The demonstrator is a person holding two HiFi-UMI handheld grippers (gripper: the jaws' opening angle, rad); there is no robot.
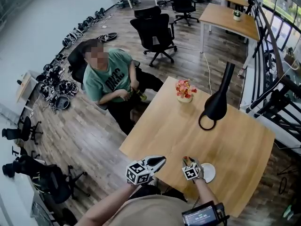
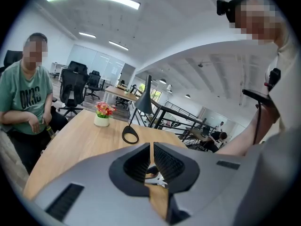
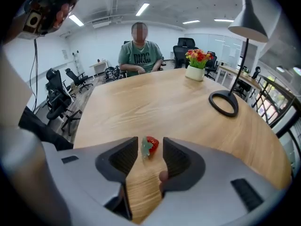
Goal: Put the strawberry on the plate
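Right tool (image 3: pixel 150 149), jaws apart, straddles the strawberry (image 3: pixel 151 144) on the desk (image 3: pixel 155 102); best to close gently on its middle, then lift to the plate (image 1: pixel 209 173). Left tool (image 2: pixel 151 147) closed, empty.

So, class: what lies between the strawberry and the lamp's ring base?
Nothing. In the right gripper view, only bare table runs from the strawberry to the lamp base.

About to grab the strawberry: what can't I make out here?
1. Plate: in the head view, its left part is behind the right gripper. It is outside both gripper views.
2. Strawberry: too small in the head view, clear only in the right gripper view.
3. Table near the left gripper: in the left gripper view, blocked by the gripper's own body.
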